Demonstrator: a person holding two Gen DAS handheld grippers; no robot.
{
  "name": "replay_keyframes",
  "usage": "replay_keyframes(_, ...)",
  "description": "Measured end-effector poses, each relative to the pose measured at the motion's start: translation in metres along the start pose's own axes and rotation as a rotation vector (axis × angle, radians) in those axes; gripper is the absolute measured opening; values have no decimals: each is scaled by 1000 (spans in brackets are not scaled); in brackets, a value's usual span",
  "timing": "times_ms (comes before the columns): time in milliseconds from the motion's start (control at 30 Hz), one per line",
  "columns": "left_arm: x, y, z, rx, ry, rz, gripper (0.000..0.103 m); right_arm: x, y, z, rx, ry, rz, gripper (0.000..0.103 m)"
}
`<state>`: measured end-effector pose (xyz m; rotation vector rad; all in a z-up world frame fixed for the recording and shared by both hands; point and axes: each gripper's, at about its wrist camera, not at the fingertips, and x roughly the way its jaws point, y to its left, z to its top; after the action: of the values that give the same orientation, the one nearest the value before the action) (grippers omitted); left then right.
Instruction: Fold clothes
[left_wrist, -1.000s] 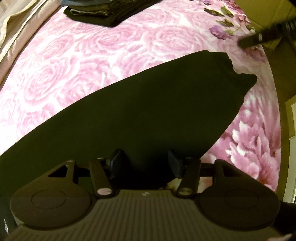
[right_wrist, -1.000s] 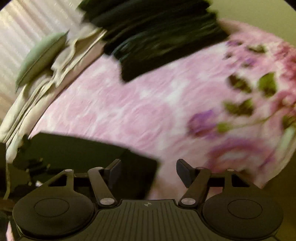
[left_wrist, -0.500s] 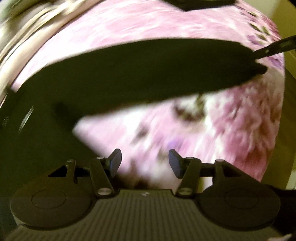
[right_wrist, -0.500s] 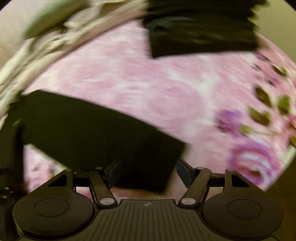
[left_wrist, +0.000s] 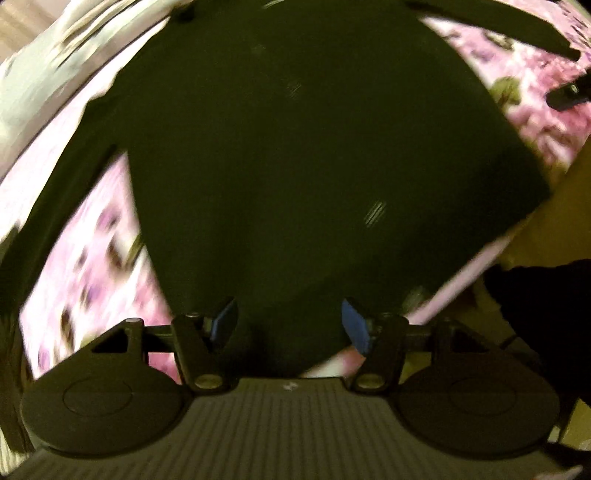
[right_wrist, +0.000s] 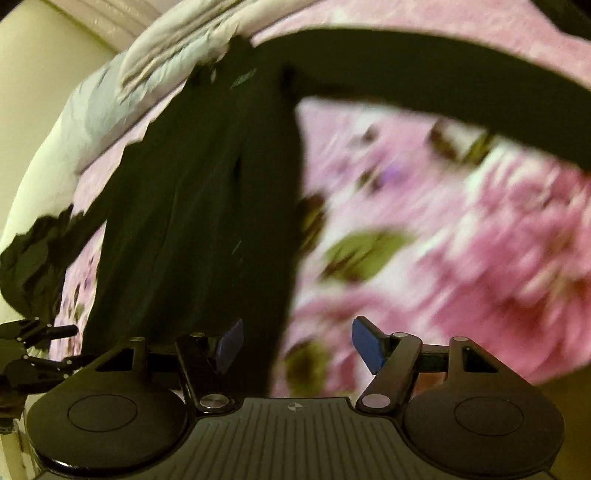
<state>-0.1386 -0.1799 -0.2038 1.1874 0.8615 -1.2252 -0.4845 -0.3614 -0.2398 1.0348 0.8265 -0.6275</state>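
A black long-sleeved garment (left_wrist: 314, 166) lies spread on the pink floral blanket (left_wrist: 85, 266) and fills most of the left wrist view. My left gripper (left_wrist: 288, 321) hangs over its near edge with its jaws opening. Cloth shows between the blue pads (left_wrist: 354, 325), but they do not press on it. In the right wrist view the garment's body (right_wrist: 207, 206) runs down the left and one sleeve (right_wrist: 443, 88) arcs across the top. My right gripper (right_wrist: 295, 345) stands open beside the body's edge, over the blanket (right_wrist: 480, 240), holding nothing. Both views are blurred.
Pale rumpled bedding (right_wrist: 147, 74) is heaped along the far side of the bed. The bed's edge (left_wrist: 480, 266) runs close at the right, with a dark sleeve (left_wrist: 546, 295) beyond it. A black gripper tip (left_wrist: 569, 94) shows at the upper right.
Both grippers have swept fast across the bed. The left now sits over the black garment with wider jaws. The right view has left the folded dark stack and now shows the garment's body and sleeve.
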Motion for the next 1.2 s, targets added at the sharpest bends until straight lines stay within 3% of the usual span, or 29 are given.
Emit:
replay_keyframes(100, 2, 38, -36, -108, 1, -19, 59, 20, 18, -23, 19, 20, -47, 69)
replay_keyframes(200, 16, 66, -51, -210, -2, -76, 59, 32, 27, -33, 30, 34, -71, 69)
replay_keyframes(433, 55, 107, -58, -618, -21, -365, 58, 46, 24, -33, 51, 44, -47, 69)
replay_keyframes(533, 50, 114, -60, -675, -44, -412, 58, 42, 18, -34, 104, 16, -21, 69)
replay_keyframes(700, 40, 128, -67, -714, -94, -416, 59, 45, 11, -37, 169, -13, 11, 68)
replay_keyframes(800, 53, 136, -69, -750, -79, -422, 58, 49, 10, -41, 198, -29, 33, 68)
replay_keyframes(867, 66, 135, -66, -722, -43, -437, 50, 51, 13, -39, 206, -24, 36, 68)
replay_keyframes(933, 77, 132, -63, -687, -17, -443, 50, 54, 18, -36, 185, -6, 17, 45)
replay_keyframes(1000, 75, 129, -57, -632, -24, -429, 29, 58, 21, -30, 183, 32, 2, 20)
replay_keyframes(1033, 70, 130, -56, -616, -25, -426, 13, 57, 23, -26, 173, 49, -6, 14)
replay_keyframes(1067, 65, 131, -55, -600, -27, -424, 9, 53, 25, -21, 157, 66, -20, 8)
replay_keyframes(1167, 38, 128, -56, -511, -43, -417, 7, 24, 30, -10, 95, 86, -58, 7)
replay_keyframes(1200, 32, 127, -58, -488, -42, -413, 7, 23, 29, -12, 98, 89, -68, 3)
